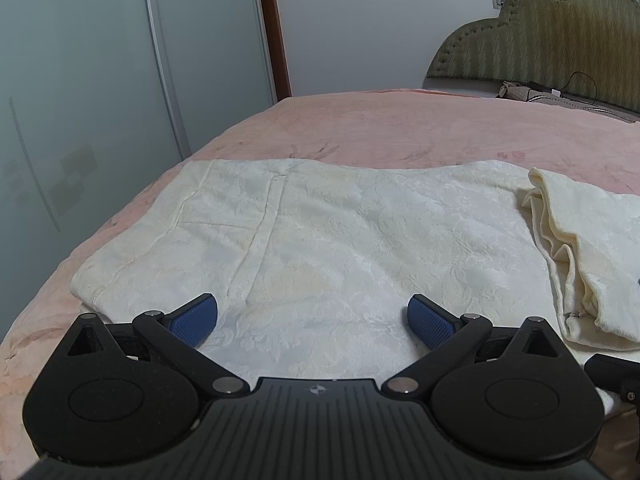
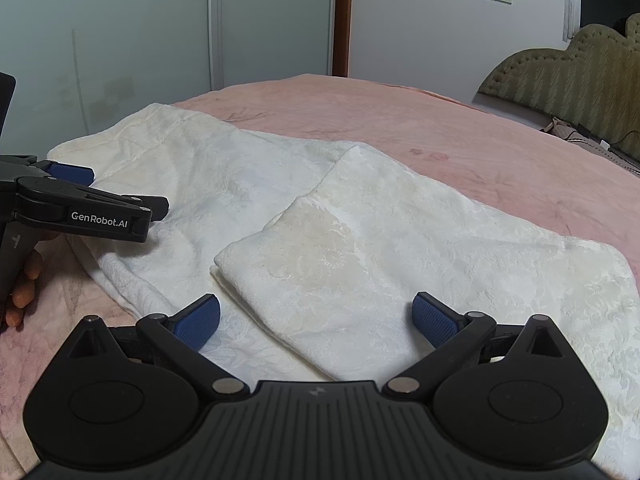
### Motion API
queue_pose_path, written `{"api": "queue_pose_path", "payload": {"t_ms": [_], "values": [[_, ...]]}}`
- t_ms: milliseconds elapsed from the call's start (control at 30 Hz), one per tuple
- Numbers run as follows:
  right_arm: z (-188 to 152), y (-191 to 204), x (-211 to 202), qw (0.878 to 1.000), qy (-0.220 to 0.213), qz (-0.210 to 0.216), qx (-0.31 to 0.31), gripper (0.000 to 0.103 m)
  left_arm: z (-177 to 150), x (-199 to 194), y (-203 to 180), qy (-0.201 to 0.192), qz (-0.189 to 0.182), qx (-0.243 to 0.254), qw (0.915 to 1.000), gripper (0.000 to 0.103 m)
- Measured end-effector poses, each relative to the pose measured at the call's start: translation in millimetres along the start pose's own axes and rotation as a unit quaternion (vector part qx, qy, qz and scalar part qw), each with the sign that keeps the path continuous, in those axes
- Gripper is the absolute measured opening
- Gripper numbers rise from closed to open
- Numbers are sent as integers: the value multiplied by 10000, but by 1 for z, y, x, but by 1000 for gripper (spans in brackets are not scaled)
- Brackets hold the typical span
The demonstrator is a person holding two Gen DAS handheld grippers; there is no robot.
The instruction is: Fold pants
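Pants (image 1: 320, 232), cream and textured, lie flat on my pink bed (image 1: 400, 128), long axis along its near edge, leg end folded back on top. Both my left gripper (image 1: 313, 322) and right gripper (image 2: 316, 322) gape wide, empty. "GenRobot.AI" reads on the left one.

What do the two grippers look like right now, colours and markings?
Both are matte black plastic with blue textured pads on two fingers, round black discs at the pivots, silver rivets and a ribbed body. The left gripper bears a small diamond mark; from the side it reads "GenRobot.AI" in white. The right gripper bears a small lightning mark.
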State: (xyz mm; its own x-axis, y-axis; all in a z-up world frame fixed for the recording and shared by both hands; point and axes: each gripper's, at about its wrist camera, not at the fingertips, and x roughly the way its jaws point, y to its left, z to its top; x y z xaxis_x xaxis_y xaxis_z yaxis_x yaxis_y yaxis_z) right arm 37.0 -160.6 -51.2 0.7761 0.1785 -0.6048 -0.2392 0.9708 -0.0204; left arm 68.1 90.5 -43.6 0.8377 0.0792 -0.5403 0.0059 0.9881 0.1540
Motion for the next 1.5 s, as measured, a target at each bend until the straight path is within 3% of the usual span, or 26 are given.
{"api": "queue_pose_path", "payload": {"t_ms": [1333, 1500], "values": [[2, 1, 1, 10000, 7, -6, 0, 103, 0, -1, -1, -12, 8, 1, 10000, 103], [3, 22, -13, 9976, -480, -228, -447, 103, 1, -14, 18, -143, -107, -250, 9995, 102]]}}
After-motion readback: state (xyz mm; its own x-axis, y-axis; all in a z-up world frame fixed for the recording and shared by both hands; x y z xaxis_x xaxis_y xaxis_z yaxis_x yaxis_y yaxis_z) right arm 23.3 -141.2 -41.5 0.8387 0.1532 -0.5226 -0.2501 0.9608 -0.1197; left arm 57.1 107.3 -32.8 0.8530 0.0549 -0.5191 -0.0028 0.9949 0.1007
